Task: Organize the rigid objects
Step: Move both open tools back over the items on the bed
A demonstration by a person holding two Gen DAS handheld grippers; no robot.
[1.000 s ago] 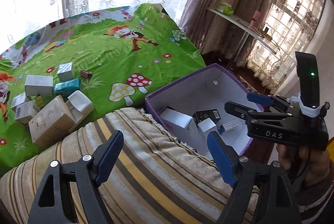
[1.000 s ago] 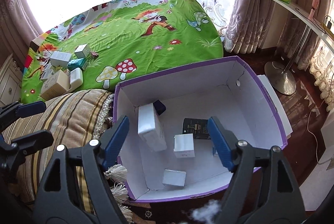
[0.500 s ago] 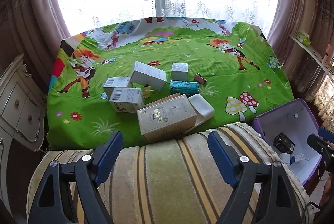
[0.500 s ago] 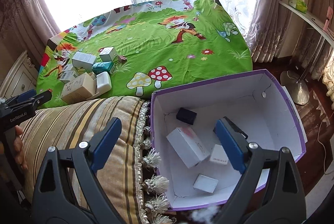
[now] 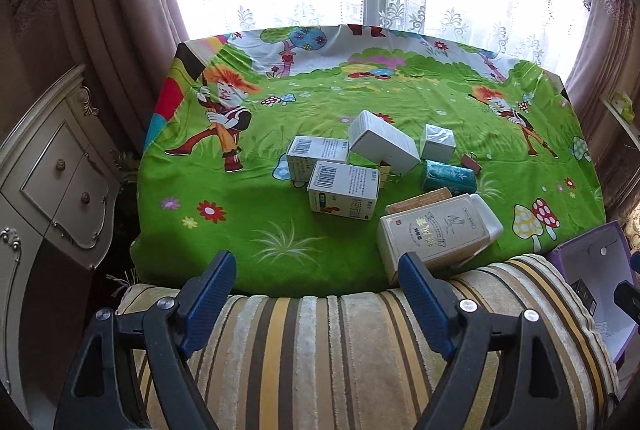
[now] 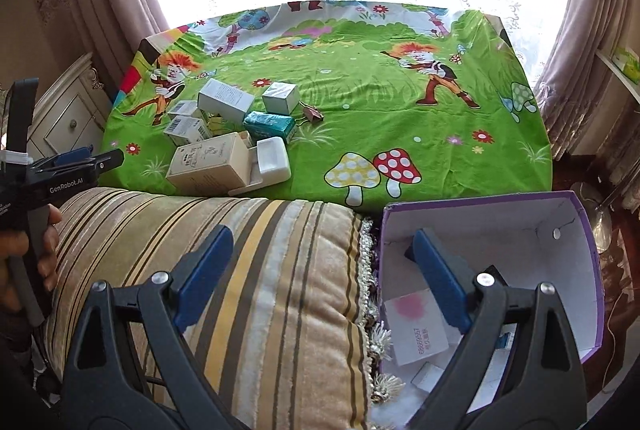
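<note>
From your left wrist view, the left gripper [image 5: 316, 296] hangs over the striped velvet cushion [image 5: 360, 358] with its jaws wide apart and nothing between them. Ahead on the green cartoon-print bedsheet [image 5: 280, 222] lies the cluster of boxes: the large beige carton with printed lettering [image 5: 430, 234] just beyond the right finger, two barcode-labelled white boxes [image 5: 344, 187] further in, a plain white box [image 5: 382, 141] tilted on them, and a teal wrapped box [image 5: 448, 175]. Only a corner of the purple-rimmed cardboard bin [image 5: 592, 250] shows at the right edge.

From your right wrist view, the right gripper [image 6: 320, 282] is also empty, jaws spread, straddling the cushion's tasselled edge and the bin [image 6: 584, 213]. Here you see inside the bin: a white box with a pink smudge [image 6: 416, 326] lies just beside the right finger. Your left hand [image 6: 44, 254] holds its gripper at the far left, near the beige carton [image 6: 208, 165].
</note>
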